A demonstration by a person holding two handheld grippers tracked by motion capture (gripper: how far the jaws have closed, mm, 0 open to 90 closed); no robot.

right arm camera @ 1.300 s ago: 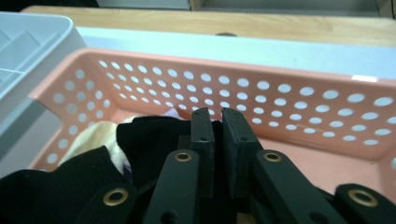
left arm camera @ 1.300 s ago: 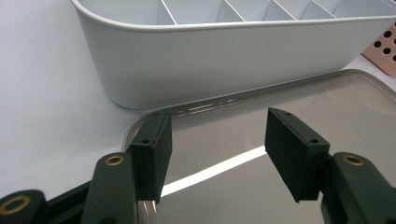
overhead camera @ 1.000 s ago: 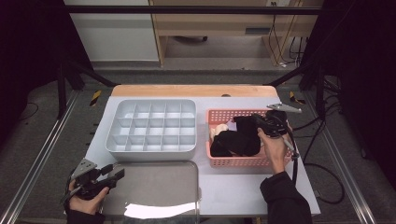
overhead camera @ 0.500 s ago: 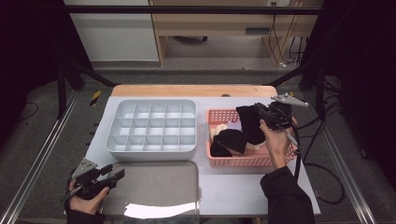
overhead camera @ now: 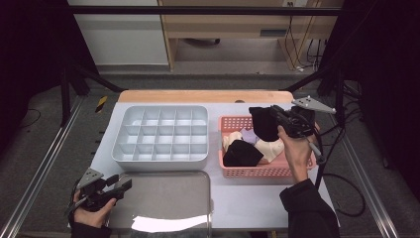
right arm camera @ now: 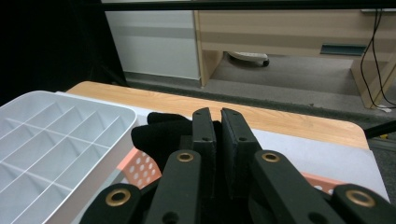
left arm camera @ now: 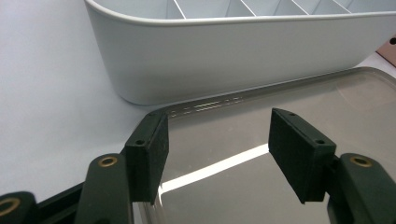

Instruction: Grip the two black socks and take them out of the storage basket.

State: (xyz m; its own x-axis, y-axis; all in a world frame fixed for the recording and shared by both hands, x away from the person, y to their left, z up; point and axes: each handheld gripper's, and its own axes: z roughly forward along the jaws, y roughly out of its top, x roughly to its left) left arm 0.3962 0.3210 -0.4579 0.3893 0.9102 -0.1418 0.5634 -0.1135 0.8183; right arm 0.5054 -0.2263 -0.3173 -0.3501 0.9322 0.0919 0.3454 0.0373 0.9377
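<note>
High view showed the right gripper [overhead camera: 273,113] clenched on a black sock [overhead camera: 263,122], lifted above the far part of the pink basket [overhead camera: 247,171]. More socks, black and cream, lay in the basket below. To its left stood the white divided tray [overhead camera: 159,136], all cells bare. The left gripper [overhead camera: 120,184] waited with jaws parted at the near left, over a metal tray [overhead camera: 163,198]. To place the sock well, it likely needed carrying leftward clear of the basket rim, then lowering straight into one cell before letting go.

Bright overhead light, glare streak on the metal tray [overhead camera: 168,220], dark surroundings, mild softness
</note>
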